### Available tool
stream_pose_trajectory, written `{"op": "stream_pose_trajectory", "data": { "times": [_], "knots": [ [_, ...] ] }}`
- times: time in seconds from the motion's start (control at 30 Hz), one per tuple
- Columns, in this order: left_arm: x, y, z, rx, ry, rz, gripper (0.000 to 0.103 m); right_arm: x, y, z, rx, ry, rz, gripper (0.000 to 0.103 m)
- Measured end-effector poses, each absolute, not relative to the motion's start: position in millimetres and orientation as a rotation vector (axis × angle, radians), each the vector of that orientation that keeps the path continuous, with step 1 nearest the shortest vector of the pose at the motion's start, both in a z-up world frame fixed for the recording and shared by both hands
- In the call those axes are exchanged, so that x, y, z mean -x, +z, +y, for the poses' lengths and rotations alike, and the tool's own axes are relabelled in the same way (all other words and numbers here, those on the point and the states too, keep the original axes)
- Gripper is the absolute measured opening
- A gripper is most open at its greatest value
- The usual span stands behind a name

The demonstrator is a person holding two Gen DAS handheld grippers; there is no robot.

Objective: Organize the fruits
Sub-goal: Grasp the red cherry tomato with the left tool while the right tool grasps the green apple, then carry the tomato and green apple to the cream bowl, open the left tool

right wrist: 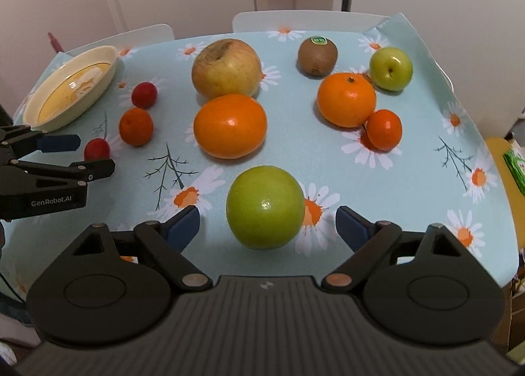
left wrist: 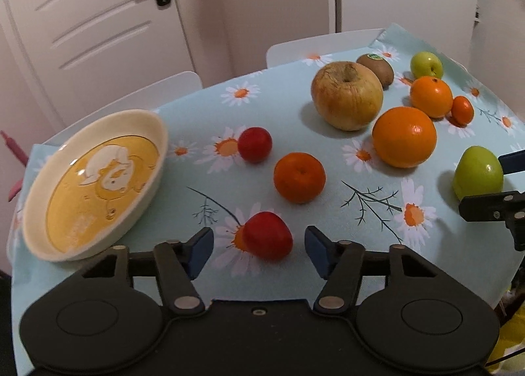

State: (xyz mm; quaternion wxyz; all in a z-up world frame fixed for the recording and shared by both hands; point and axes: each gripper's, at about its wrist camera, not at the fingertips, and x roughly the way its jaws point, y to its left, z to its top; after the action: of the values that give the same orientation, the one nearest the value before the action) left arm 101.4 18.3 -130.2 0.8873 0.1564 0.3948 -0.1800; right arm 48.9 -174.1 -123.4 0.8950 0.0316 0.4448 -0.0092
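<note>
My left gripper [left wrist: 259, 246] stands open low over the cloth, a small red fruit [left wrist: 267, 234] between its blue pads with gaps on both sides. My right gripper [right wrist: 267, 221] is open around a green apple [right wrist: 265, 207], its pads clear of the skin. A cream dish with a yellow cartoon bottom [left wrist: 32, 211] sits tilted at the left edge. Further out lie a small orange [left wrist: 299, 177], a second red fruit [left wrist: 255, 144], a big orange [left wrist: 404, 136], a large yellowish apple [left wrist: 346, 95], a kiwi [right wrist: 317, 55], another orange [right wrist: 346, 99], a small mandarin [right wrist: 384, 129] and a small green apple [right wrist: 391, 68].
The table wears a pale blue daisy cloth [right wrist: 459, 152] that ends close on the right. White chair backs [right wrist: 295, 19] stand behind the far edge, with a white door [left wrist: 92, 14] beyond. A yellow stool with a green packet [right wrist: 516, 169] is at the right.
</note>
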Motion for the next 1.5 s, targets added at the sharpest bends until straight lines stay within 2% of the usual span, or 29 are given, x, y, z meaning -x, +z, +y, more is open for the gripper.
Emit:
{"op": "stream_pose_trajectory", "data": {
  "times": [0.13, 0.33, 0.8, 0.87, 0.93, 0.97, 1.2, 1.5],
  "knots": [
    [-104.4, -132.0, 19.0, -0.322, -0.405, 0.823, 0.058, -50.0, -126.3, -171.1, -0.075, -0.04, 0.933, 0.1],
    [-103.2, -131.3, 20.4, -0.31, -0.425, 0.837, 0.038, -51.4, -125.5, -169.0, -0.077, -0.044, 0.933, 0.097],
    [-89.9, -130.9, 18.0, -0.308, -0.375, 0.828, 0.037, -56.3, -125.0, -172.1, -0.048, -0.005, 0.933, 0.089],
    [-87.3, -130.7, 18.3, -0.302, -0.364, 0.83, 0.037, -56.8, -125.9, -172.4, -0.043, 0.004, 0.938, 0.083],
    [-84.6, -130.3, 18.5, -0.297, -0.351, 0.832, 0.037, -57.5, -126.4, -172.6, -0.038, 0.021, 0.946, 0.069],
    [-83.1, -129.9, 18.6, -0.293, -0.344, 0.834, 0.037, -57.7, -126.2, -172.1, -0.028, 0.025, 0.948, 0.068],
    [-68.8, -118.8, 18.6, -0.247, -0.286, 0.833, 0.037, -55.3, -120.5, -174.1, -0.007, 0.087, 0.942, 0.067],
    [-38.0, -71.4, 19.3, -0.164, -0.141, 0.768, 0.037, -58.2, -83.3, -167.6, 0.05, 0.249, 0.877, 0.067]
  ]
}}
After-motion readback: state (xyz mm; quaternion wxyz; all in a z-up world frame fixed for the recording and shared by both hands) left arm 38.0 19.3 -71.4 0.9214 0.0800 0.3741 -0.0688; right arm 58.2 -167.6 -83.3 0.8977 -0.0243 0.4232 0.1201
